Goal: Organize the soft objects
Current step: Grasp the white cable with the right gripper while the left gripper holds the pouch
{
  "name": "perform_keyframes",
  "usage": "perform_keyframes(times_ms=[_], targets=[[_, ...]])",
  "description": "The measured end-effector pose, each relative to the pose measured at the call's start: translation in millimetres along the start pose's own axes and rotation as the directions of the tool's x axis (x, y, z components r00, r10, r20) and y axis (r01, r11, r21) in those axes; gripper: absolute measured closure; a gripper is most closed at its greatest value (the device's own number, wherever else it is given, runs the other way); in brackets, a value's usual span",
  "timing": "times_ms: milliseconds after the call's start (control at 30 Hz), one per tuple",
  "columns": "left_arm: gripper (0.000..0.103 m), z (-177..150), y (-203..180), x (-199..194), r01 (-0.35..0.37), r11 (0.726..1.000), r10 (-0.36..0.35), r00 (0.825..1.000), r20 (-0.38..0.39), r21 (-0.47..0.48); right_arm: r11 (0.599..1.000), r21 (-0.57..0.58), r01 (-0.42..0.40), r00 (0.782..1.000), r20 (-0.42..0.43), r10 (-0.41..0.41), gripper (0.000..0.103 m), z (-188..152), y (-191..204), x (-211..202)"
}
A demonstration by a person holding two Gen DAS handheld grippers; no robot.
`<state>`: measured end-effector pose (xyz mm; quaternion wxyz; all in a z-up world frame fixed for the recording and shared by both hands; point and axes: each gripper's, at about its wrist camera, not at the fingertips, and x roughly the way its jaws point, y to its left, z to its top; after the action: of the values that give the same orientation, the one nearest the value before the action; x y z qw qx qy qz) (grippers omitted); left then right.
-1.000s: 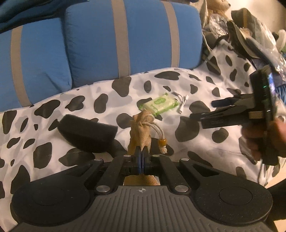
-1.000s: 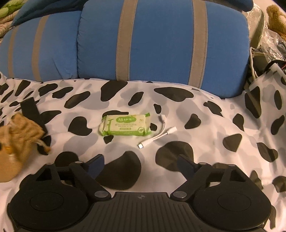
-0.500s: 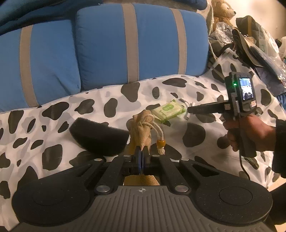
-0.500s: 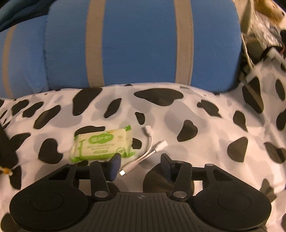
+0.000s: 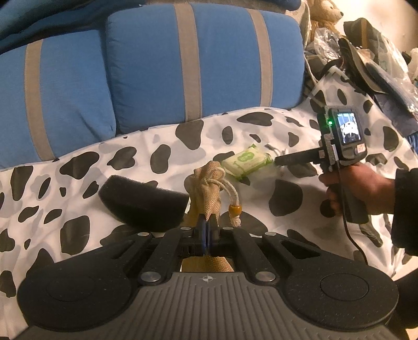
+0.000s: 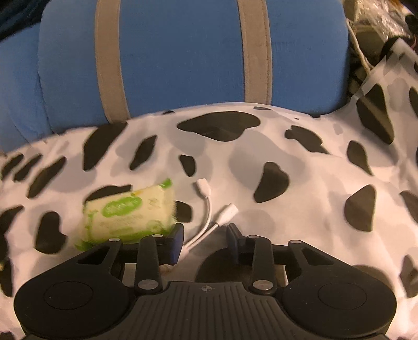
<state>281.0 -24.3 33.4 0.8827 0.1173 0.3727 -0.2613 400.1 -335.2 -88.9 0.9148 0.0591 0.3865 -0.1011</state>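
Observation:
My left gripper (image 5: 207,225) is shut on the lower part of a tan burlap drawstring pouch (image 5: 209,188), which stands upright over the cow-print sheet (image 5: 146,159). A black foam pad (image 5: 143,204) lies just left of the pouch. My right gripper (image 6: 205,235) sits low over the sheet with its jaws closing. The stem of a white split adapter cable (image 6: 209,209) lies between them, and neither pad presses on it. A green-and-white wipes pack (image 6: 128,217) lies against the outside of the left finger. From the left wrist view, the right gripper (image 5: 277,160) reaches the pack's (image 5: 245,162) right end.
Two blue cushions with grey stripes (image 5: 203,68) back the sheet. A pile of bags, plastic and a plush toy (image 5: 324,13) crowds the far right corner. A person's hand (image 5: 360,188) holds the right gripper's handle.
The right gripper has moved forward and down to the cable and the wipes pack, and its jaws have narrowed. The left gripper has kept still, shut on the pouch.

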Motion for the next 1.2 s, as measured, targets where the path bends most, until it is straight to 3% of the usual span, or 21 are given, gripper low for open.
perform_keyframes(times_ms=[133, 367, 500, 900, 1200], targets=[[0.101, -0.4, -0.6, 2.0, 0.001, 1.000, -0.001, 1.000, -0.005, 0.003, 0.999, -0.023, 0.037, 0.999, -0.017, -0.037, 0.072, 1.2, 2.3, -1.1], [0.101, 0.3, -2.0, 4.7, 0.006, 1.000, -0.006, 1.000, -0.013, 0.010, 0.997, -0.080, -0.006, 1.000, -0.014, 0.005, 0.077, -3.6, 5.9, -0.4], [0.101, 0.7, -2.3, 5.4, 0.008, 1.000, -0.007, 1.000, -0.012, 0.014, 0.996, -0.078, -0.042, 0.999, -0.028, 0.040, 0.096, -2.5, 4.6, -5.0], [0.101, -3.2, -5.4, 2.9, 0.010, 1.000, -0.010, 1.000, -0.011, -0.001, 0.990, -0.124, -0.064, 0.997, 0.043, 0.070, 0.096, 2.4, 4.7, -48.9], [0.101, -11.7, -19.0, -7.2, 0.032, 0.999, -0.032, 0.999, -0.004, -0.009, 0.987, -0.126, -0.099, 0.993, 0.049, 0.106, 0.097, -4.1, -4.6, -92.9]])
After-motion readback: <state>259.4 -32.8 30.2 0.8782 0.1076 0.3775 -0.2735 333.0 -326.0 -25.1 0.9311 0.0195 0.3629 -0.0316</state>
